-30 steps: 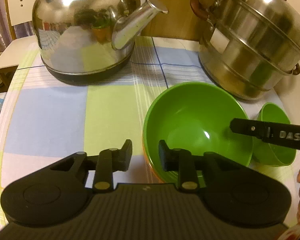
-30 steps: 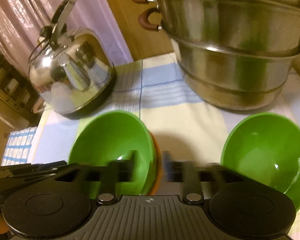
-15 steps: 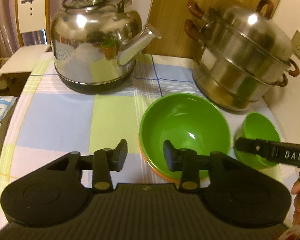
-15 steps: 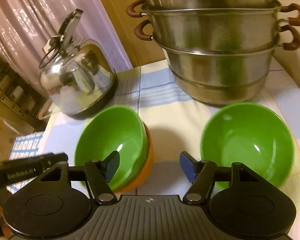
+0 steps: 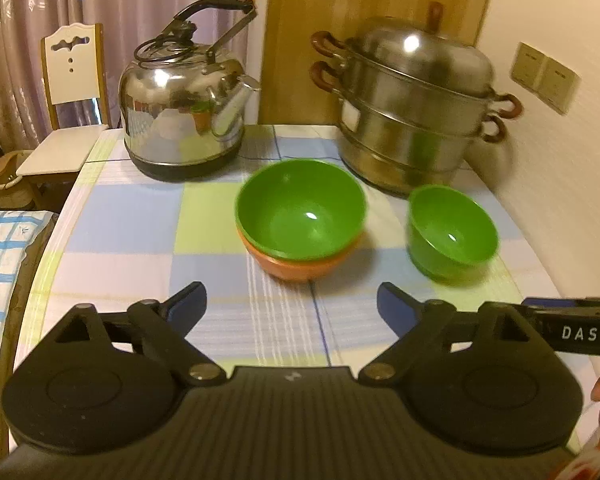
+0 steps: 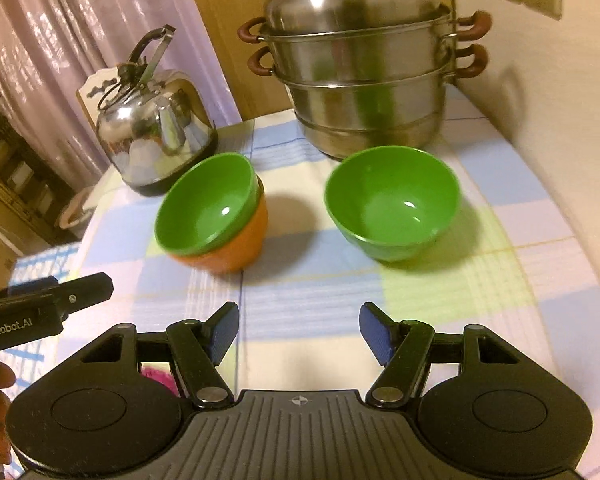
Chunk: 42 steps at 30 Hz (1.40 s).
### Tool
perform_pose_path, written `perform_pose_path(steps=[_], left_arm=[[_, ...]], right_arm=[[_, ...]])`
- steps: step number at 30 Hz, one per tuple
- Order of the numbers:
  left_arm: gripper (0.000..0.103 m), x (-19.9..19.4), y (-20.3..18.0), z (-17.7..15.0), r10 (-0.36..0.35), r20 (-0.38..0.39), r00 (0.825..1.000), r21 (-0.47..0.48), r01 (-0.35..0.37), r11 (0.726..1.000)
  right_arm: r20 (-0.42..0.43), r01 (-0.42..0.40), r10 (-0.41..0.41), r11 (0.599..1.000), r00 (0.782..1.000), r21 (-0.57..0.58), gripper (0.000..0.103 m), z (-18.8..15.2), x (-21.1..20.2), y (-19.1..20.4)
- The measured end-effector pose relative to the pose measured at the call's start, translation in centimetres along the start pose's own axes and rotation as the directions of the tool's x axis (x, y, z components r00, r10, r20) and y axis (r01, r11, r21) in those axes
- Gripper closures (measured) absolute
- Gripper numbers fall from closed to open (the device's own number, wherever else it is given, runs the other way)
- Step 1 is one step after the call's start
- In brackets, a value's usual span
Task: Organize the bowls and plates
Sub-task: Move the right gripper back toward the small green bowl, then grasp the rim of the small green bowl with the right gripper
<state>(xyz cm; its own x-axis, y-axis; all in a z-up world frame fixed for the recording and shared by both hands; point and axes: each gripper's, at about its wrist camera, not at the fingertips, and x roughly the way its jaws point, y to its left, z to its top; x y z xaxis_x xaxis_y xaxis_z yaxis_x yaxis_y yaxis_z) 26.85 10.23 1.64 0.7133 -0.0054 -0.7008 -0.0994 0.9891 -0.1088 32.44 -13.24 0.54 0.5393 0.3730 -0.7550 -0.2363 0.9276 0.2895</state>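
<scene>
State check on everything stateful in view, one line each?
left claw: open, holding nothing
right claw: open, holding nothing
nested green bowl: upright, seated in the orange bowl
orange bowl: upright, under the green one
lone green bowl: upright, nothing inside, standing apart
steamer pot: lid on
kettle: upright, handle raised

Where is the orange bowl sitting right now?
The orange bowl sits mid-table under a nested green bowl, in front of the kettle, with a lone green bowl to its right near the steamer pot.
</scene>
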Motion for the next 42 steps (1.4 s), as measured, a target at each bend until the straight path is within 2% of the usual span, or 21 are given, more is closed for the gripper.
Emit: perform_pose_path(steps=[3, 11, 18, 34, 37, 42], left_arm=[[0.008, -1.8, -1.3, -1.6, 0.003, 0.005, 1.000, 0.000, -0.003, 1.000], [0.008, -6.5, -4.6, -6.0, 0.052, 0.054, 0.997, 0.071, -0.056, 0.996], [0.008, -8.8, -5.4, -7.9, 0.011, 0.051, 0.999, 0.035, -0.013, 0.999], [0.008, -10.4, -6.3, -9.2, -0.001, 0.053, 0.999, 0.051, -0.001, 0.999], [0.008, -10.3, -6.8, -9.1, -0.026, 0.043, 0.999, 0.056, 0.024, 0.998], [0.008, -8.6, -7.7, -8.3, -0.106, 0.000, 0.994, 0.037, 0.106, 0.994]], right_arm=[[0.015, 0.031, -0.031, 0.999, 0.999, -0.013, 0.035, -1.7, -2.2, 0.1], [0.062, 0.078, -0.077, 0.997, 0.995, -0.006, 0.034, -5.3, -7.2, -0.4], [0.076, 0.086, -0.088, 0.996, 0.993, 0.033, 0.034, -7.7, -9.8, -1.5], [0.104, 0.112, -0.115, 0.993, 0.988, 0.033, 0.034, -8.5, -12.2, -2.1], [0.107, 0.103, -0.108, 0.993, 0.988, 0.050, 0.034, -8.6, -12.4, -2.5], [0.105, 0.092, -0.101, 0.991, 0.989, 0.095, 0.034, -7.7, -11.7, -4.2]])
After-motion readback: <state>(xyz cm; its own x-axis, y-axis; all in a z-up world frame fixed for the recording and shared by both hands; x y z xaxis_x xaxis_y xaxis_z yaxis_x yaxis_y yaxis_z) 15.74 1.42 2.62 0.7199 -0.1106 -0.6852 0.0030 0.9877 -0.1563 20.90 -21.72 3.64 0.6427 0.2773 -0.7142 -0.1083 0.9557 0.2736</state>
